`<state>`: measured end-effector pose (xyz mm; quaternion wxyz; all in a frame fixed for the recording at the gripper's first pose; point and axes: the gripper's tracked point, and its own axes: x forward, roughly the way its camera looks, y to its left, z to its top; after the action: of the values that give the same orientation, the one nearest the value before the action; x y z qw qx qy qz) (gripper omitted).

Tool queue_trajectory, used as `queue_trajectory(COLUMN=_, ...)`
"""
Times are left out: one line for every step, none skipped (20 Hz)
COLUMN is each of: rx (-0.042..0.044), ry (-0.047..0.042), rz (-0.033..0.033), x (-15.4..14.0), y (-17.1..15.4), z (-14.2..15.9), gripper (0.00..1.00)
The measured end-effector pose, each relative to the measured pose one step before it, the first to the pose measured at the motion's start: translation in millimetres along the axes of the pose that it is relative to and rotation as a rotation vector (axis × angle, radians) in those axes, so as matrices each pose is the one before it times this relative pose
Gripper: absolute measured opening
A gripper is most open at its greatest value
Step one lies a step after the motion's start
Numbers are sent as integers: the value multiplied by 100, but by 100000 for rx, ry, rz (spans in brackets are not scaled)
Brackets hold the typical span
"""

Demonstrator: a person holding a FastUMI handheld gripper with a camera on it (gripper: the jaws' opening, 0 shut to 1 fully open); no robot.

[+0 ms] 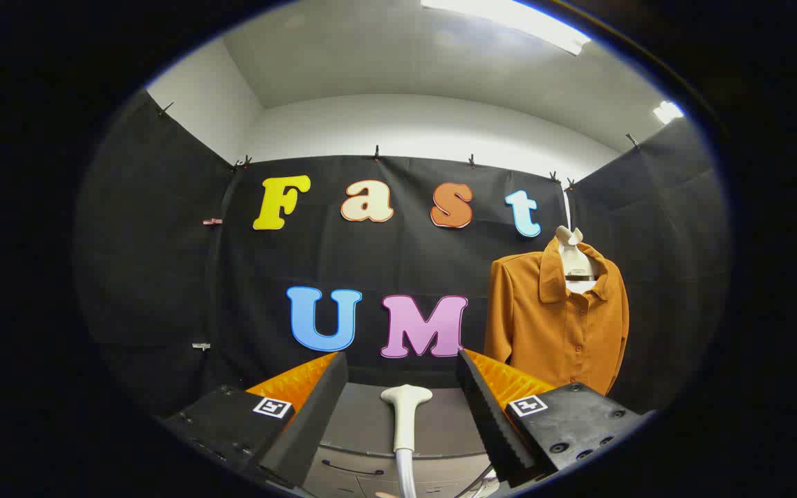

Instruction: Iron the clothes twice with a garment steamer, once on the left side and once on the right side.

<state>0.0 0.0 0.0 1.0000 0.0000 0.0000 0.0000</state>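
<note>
So the garment steamer (406, 415) is a white handheld one, with a wide flattened head on top narrowing into a slim neck, and a pale hose running off the bottom of it. It stands upright on the grey bench (364, 425), roughly mid-width and toward the near edge as far as I can tell, sitting in the gap between the two fingers of the tongs (402, 377) without touching either one.

The tongs are released, spread wide apart, nothing gripped. Each finger has a black ribbed inner pad, an orange body and a black base with a small square marker on top.

The clothes are one rust-orange shirt (556, 318) with a collar and a row of buttons down the front. It hangs on a white hanger (573, 259) against the black cloth wall, beyond the right finger and off past the bench's far right corner. Sleeves hang straight down, front faces this way, and the lower hem is partly hidden behind the right finger.

Other stuff: a dark thin cable (353, 470) lies curved on the bench near its front edge, just left of the hose. Small clips hold the cloth along its top. Ceiling lights glow overhead. The path between the steamer and the shirt looks open apart from the right finger itself.
</note>
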Motion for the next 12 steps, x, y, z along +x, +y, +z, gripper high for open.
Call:
queue_trajectory(rx=-232, ry=-187, rz=93, x=-23, y=45, z=120, gripper=98)
queue_trajectory(rx=-360, ry=27, rz=-57, x=-36, y=19, z=-6, gripper=98)
queue_trajectory(rx=-523, ry=99, rz=-302, x=-102, y=-71, z=-36, gripper=98)
queue_trajectory(rx=-368, ry=161, rz=-223, x=-19, y=-46, z=-56, gripper=98)
queue_trajectory(rx=-51, ry=155, rz=-81, x=32, y=70, z=54, gripper=98)
queue_trajectory(rx=108, ry=65, rz=-166, x=-7, y=11, z=-47, gripper=98)
queue_trajectory(rx=250, ry=19, rz=-270, x=-64, y=-83, z=58, gripper=98)
queue_trajectory(rx=197, ry=14, rz=-202, x=18, y=-77, z=18, gripper=98)
queue_trajectory(rx=153, ry=84, rz=-81, x=-99, y=20, z=2, gripper=98)
queue_trajectory(rx=-5, ry=105, rz=-181, x=-6, y=-31, z=-4, gripper=98)
queue_trajectory(rx=-61, ry=16, rz=-147, x=-5, y=-33, z=2, gripper=98)
queue_trajectory(rx=-61, ry=15, rz=-11, x=-16, y=98, z=4, gripper=98)
